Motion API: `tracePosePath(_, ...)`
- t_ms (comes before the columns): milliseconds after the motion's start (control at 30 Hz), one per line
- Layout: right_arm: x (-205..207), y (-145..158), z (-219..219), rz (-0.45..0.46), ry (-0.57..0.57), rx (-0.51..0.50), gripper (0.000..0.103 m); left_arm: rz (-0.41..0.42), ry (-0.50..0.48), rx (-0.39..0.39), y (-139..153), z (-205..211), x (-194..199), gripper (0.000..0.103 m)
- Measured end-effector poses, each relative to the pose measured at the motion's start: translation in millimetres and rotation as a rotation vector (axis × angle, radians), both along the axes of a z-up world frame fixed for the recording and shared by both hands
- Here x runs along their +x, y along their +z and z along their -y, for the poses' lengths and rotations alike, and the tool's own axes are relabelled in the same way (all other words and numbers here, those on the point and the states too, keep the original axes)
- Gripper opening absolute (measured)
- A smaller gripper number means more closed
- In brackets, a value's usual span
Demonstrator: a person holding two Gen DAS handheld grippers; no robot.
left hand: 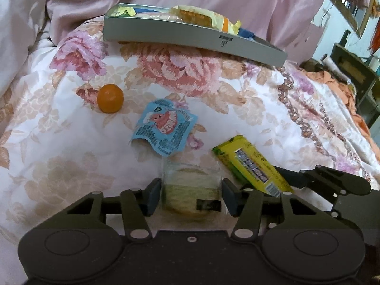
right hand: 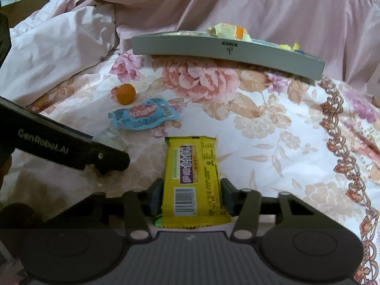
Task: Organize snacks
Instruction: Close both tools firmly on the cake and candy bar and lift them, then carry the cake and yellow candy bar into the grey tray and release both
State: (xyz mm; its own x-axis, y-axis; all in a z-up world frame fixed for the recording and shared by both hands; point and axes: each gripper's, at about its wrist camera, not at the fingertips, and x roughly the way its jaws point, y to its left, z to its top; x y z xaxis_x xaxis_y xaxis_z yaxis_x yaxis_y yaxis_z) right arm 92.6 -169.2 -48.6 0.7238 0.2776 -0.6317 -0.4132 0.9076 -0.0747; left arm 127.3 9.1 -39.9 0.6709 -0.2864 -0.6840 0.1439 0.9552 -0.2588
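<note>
Left claw (left hand: 191, 196) straddles clear packet (left hand: 190, 185); right claw (right hand: 192, 196) straddles yellow packet (right hand: 193, 178).

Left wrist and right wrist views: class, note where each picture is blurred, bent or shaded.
Left wrist view: the clear packet between the tongs is smeared; the grey tray bows from fisheye. Right wrist view: the yellow bar prints sharp; a dim band shades the bottom; corners vignette black.

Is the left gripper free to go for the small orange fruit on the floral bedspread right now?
Probably not yet. The left gripper has a clear-wrapped pale snack between its fingers. The path itself looks open: the small orange fruit lies alone on the floral bedspread, left of the blue snack packet.
</note>
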Motion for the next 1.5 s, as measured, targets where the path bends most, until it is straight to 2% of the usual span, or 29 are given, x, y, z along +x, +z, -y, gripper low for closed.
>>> tracePosePath(167, -3.4, -0.9, -4.1, 0.037, 0.006, -0.032, 0.052, 0.025, 0.000, 0.017, -0.2, 4.1, -3.1, 0.054)
tracePosePath(367, -12.8, -1.8, -15.1, 0.122, 0.036, -0.131, 0.052, 0.041, -0.009, 0.004, 0.4, 5.1, -5.6, 0.054)
tracePosePath(733, -10.7, -0.9, -10.7, 0.236, -0.005, -0.197, 0.052, 0.120, -0.013, -0.086, 11.2, 2.8, -10.6, 0.054)
tracePosePath(933, -9.6, 9.7, -5.7, 0.334, -0.032, -0.166, 0.052, 0.183, 0.018, -0.121, 27.2, -1.7, -10.9, 0.054)
tracePosePath(1133, 0.2, 29.8, 2.4, 0.446, -0.064, -0.127, 0.052, 0.246, 0.076, -0.127, 56.2, -9.6, 3.1, 0.054)
tracePosePath(1233, 15.5, 42.7, 10.8, 0.479, -0.094, -0.090, 0.053, 0.273, 0.097, -0.127, 72.5, -9.9, 19.2, 0.054)
tracePosePath(1500, 66.8, 75.7, 42.2, 0.562, -0.180, 0.006, 0.053, 0.328, 0.089, -0.192, 120.1, 9.8, 84.4, 0.054)
